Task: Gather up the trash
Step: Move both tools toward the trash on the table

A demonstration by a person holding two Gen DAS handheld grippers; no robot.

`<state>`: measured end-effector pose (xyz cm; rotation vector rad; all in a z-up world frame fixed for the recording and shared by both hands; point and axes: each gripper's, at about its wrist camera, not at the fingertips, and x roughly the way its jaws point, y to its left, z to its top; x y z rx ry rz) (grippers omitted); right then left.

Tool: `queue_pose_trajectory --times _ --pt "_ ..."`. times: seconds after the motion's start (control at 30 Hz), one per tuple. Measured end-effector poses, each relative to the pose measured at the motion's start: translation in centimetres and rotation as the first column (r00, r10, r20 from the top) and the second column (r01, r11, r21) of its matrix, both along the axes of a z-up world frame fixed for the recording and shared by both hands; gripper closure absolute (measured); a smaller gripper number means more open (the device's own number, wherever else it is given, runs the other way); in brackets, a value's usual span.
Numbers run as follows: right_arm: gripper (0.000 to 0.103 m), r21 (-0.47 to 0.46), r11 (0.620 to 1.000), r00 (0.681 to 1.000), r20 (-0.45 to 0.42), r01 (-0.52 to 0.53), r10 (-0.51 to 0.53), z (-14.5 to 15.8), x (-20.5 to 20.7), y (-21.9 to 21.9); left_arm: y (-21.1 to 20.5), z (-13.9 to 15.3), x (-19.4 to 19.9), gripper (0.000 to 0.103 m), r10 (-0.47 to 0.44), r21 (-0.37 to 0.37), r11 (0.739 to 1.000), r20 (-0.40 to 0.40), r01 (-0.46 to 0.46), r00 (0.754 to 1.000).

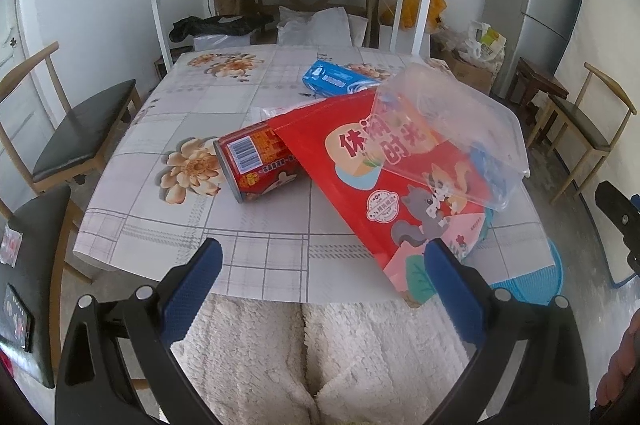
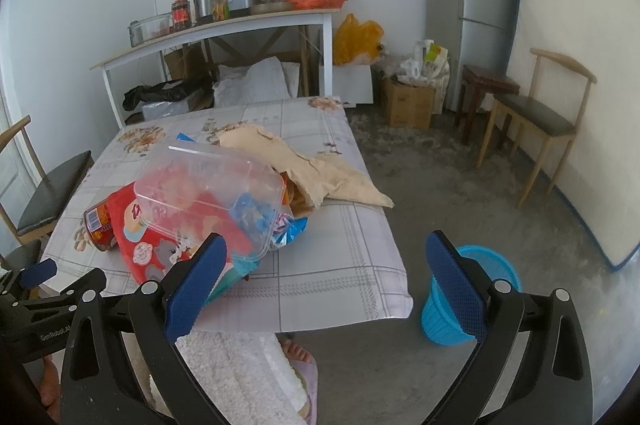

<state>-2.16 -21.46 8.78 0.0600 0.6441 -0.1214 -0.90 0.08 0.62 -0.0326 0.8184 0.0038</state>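
Both claws gaped empty, hanging low in frame over the person's fleecy lap, short of the table (image 1: 256,277). Left claw (image 1: 324,271) faced the pile: red snack bag (image 1: 384,185) just beyond its right finger, clear plastic box (image 1: 452,129) tipped on top, red can (image 1: 256,165) mid-frame. Right claw (image 2: 326,277) framed the blue bin (image 2: 476,285) on the floor, lower right, probably set there for drop-offs. Torn brown paper (image 2: 312,169) lay farther back.

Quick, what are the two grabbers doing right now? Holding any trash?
Left gripper: jaws open, holding nothing.
Right gripper: jaws open, holding nothing.
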Motion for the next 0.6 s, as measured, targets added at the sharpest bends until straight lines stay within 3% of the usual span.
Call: queue_pose_trajectory --times 0.6 --pt "0.007 -0.014 1.000 1.000 -0.015 -0.018 0.018 -0.20 0.20 0.50 0.19 -0.70 0.44 0.004 -0.029 -0.010 1.000 -0.022 0.029 0.999"
